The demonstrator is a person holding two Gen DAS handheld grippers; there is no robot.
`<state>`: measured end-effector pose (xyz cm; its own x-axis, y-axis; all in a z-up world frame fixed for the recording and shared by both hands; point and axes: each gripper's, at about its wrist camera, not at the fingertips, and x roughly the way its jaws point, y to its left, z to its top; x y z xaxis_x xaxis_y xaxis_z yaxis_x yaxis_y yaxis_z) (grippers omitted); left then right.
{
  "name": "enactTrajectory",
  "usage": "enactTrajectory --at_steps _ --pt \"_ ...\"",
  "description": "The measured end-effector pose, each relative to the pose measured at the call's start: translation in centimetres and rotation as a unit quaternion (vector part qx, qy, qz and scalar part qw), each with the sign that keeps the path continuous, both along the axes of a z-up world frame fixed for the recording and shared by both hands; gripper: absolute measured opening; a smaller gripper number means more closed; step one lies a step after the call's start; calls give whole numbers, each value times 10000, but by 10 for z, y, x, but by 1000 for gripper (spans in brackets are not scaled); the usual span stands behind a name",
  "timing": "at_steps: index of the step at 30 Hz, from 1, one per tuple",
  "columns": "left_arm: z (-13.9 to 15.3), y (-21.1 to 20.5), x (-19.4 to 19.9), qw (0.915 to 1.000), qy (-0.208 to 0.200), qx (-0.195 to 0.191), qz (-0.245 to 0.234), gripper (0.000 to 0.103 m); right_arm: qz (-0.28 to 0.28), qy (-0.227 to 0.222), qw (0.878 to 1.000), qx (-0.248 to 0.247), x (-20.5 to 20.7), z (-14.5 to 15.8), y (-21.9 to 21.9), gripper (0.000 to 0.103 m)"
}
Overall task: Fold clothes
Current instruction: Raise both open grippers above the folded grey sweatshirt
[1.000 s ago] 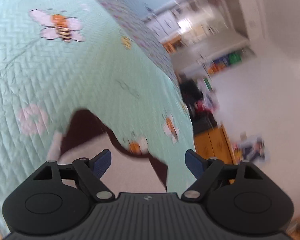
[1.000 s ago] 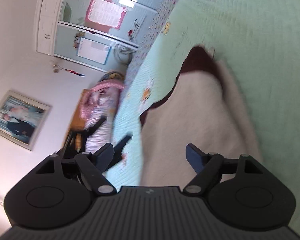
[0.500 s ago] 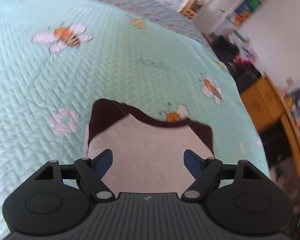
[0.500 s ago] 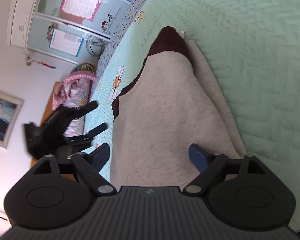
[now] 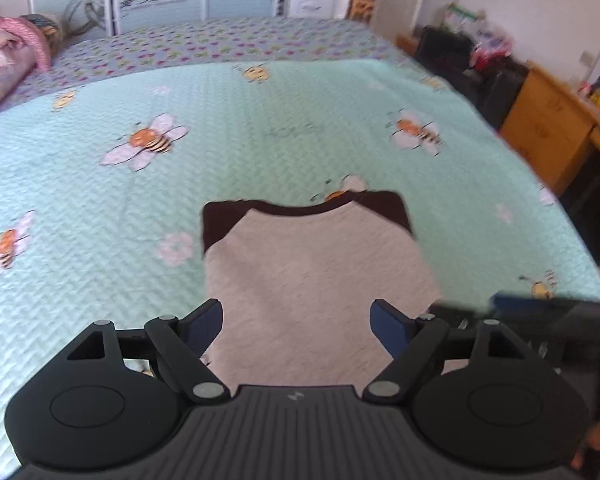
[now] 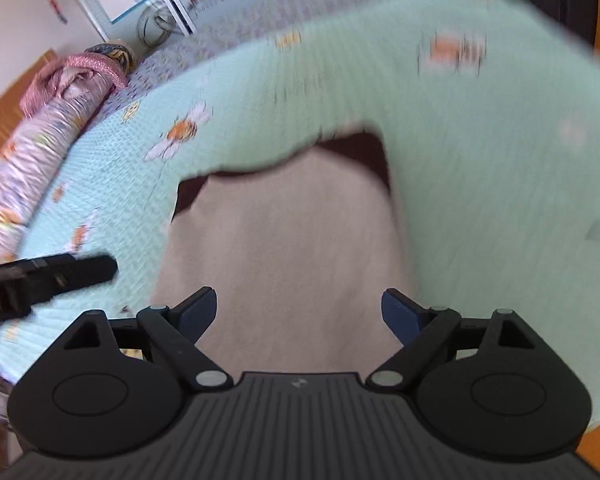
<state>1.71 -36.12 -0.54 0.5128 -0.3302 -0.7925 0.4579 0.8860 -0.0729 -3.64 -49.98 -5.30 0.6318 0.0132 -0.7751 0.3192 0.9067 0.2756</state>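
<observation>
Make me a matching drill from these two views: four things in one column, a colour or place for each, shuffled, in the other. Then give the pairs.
Things:
1. shirt
2. quilt
3. rolled bedding
4. cabinet

Descriptions:
A. mint green with bees
B. wooden, right of the bed in the left wrist view
C. grey with dark sleeves
D. pink, at the bed's far left edge

Pairs: 1-C, 2-A, 3-D, 4-B
</observation>
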Motion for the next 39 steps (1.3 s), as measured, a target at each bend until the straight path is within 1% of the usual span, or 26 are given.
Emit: enactTrajectory --at_steps 1,3,5,7,8,13,16,18,21,24,28,32,39 --pt "-1 -1 -1 9999 12 99 42 84 -41 100 9997 -210 4 8 3 90" --pt "0 -3 -5 9997 -46 228 85 84 -123 475 9979 -424 14 16 5 90" --pt "2 0 -10 9998 -52 172 128 84 -123 567 9977 -346 15 18 6 90" --pt "3 5 -10 9998 20 52 175 84 -91 553 9983 -138 13 18 7 90" --pt "4 6 -10 9998 22 68 191 84 -88 560 9984 -66 12 18 8 90" --pt "7 4 -14 9987 -100 428 271 84 -31 739 9971 -168 11 19 22 90" --pt "9 7 -13 9991 -61 288 302 84 10 842 9961 -246 13 20 30 90" --pt "10 9 -13 9991 -38 233 342 84 50 850 9957 -360 14 21 34 90" --pt "10 9 -13 9988 -69 299 386 84 59 854 9951 -492 15 23 38 90" --pt "10 10 -12 9986 -10 297 432 84 81 862 9946 -566 16 25 39 90" --pt "8 12 -9 9984 79 287 472 84 72 881 9946 -544 17 23 38 90" --pt "7 11 -11 9984 46 314 466 84 76 896 9943 -574 18 22 39 90" --pt "7 10 -12 9984 34 328 470 84 37 939 9944 -488 19 16 39 90"
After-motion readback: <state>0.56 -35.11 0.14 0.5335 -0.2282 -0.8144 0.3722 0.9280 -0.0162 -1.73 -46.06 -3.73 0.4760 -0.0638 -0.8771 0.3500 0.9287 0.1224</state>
